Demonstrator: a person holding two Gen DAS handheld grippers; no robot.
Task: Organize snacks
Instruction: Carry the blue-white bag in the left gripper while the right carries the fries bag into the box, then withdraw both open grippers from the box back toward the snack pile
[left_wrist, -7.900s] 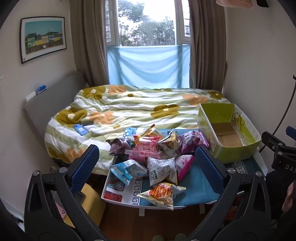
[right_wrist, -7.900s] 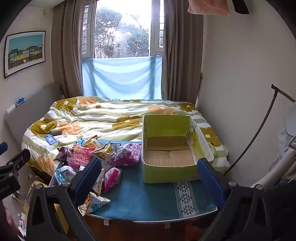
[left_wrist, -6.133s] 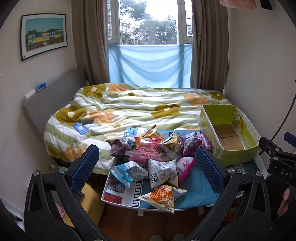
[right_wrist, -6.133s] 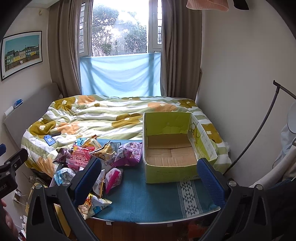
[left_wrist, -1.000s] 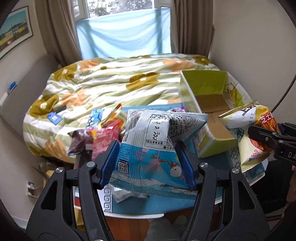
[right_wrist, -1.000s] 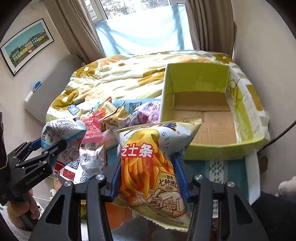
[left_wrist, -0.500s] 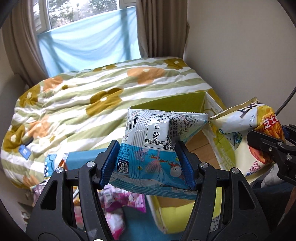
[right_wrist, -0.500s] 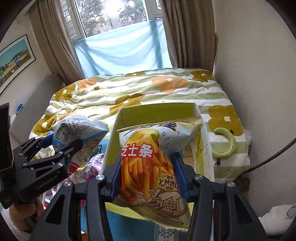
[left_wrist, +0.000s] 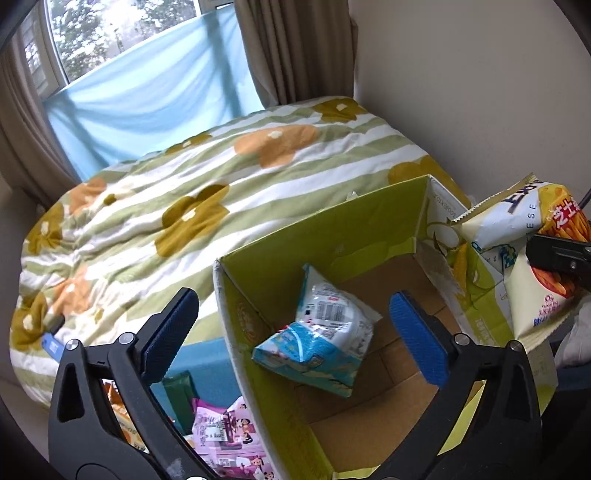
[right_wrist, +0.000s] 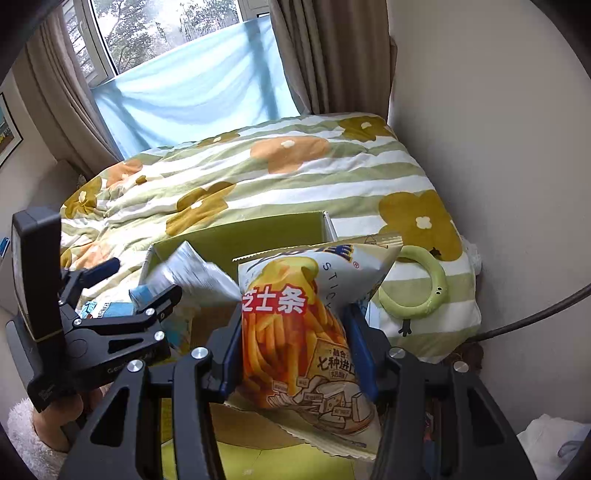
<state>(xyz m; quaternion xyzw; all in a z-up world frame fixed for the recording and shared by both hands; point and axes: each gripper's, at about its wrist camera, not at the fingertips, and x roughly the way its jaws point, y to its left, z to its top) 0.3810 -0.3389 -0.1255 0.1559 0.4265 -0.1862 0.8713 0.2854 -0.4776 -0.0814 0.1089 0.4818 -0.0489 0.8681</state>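
Observation:
A green cardboard box (left_wrist: 332, 229) with a brown floor stands open below my left gripper (left_wrist: 295, 332). The left gripper is open and empty above the box. A blue-and-white snack bag (left_wrist: 321, 332) lies inside the box, apart from the fingers. My right gripper (right_wrist: 295, 347) is shut on a yellow fries-stick snack bag (right_wrist: 295, 332) and holds it over the box's right side (right_wrist: 236, 232). That bag also shows in the left wrist view (left_wrist: 532, 266). The left gripper shows in the right wrist view (right_wrist: 110, 317).
A purple snack bag (left_wrist: 229, 432) and other packets lie on the blue table cloth (left_wrist: 207, 365) left of the box. A bed with a flowered quilt (left_wrist: 221, 184) lies behind. A green ring (right_wrist: 413, 284) lies on the quilt. A wall is on the right.
My left gripper has opened and the blue-and-white bag has dropped into the box. The right gripper has moved closer over the box, still holding the fries bag.

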